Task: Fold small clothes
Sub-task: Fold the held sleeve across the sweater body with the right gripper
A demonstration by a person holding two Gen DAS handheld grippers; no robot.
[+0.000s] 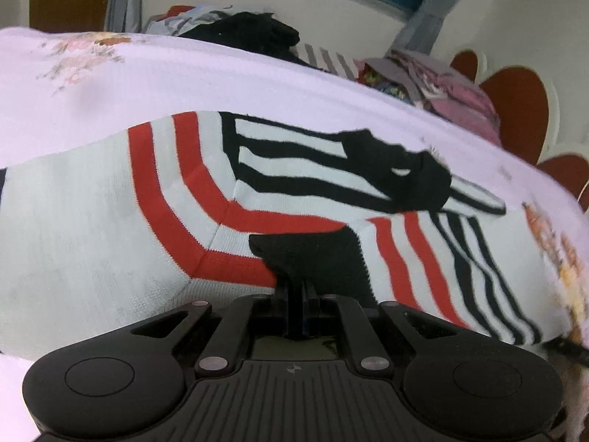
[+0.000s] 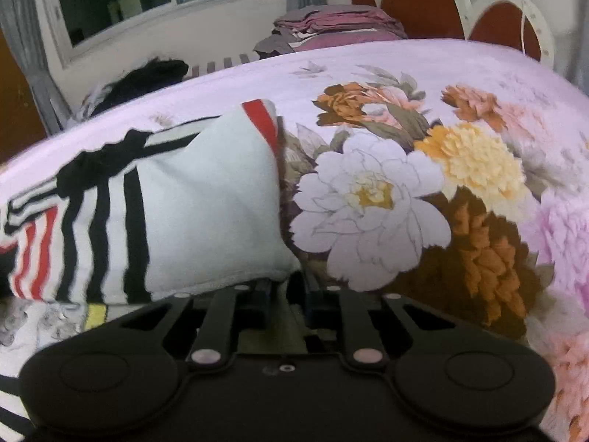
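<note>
The striped garment (image 1: 110, 202) lies flat on the floral bedspread (image 1: 184, 73), and in your left wrist view it fills the middle band of the frame, its long axis running from the left edge across to the lower right. At the left it is plain white knit; next come two curved red stripes, then black stripes. A black-cuffed sleeve (image 1: 405, 180) lies across the body and points toward the right edge. Your left gripper (image 1: 294, 280) sits at bottom centre with its jaws clenched together on a black trimmed edge of the garment.

In your right wrist view the garment (image 2: 206, 213) occupies the left half of the frame, its red and black stripes at the far left and a plain white panel toward the centre, with a red-trimmed corner pointing to the upper middle. Your right gripper (image 2: 287, 291) sits at bottom centre, jaws nearly together, pinching the white lower corner of the garment. To the right the bedspread's large flowers (image 2: 368, 202) spread out. In the upper right of that view, a stack of folded clothes (image 2: 331, 25) rests beyond the bed's far edge, beside the arched headboard (image 2: 423, 0).
</note>
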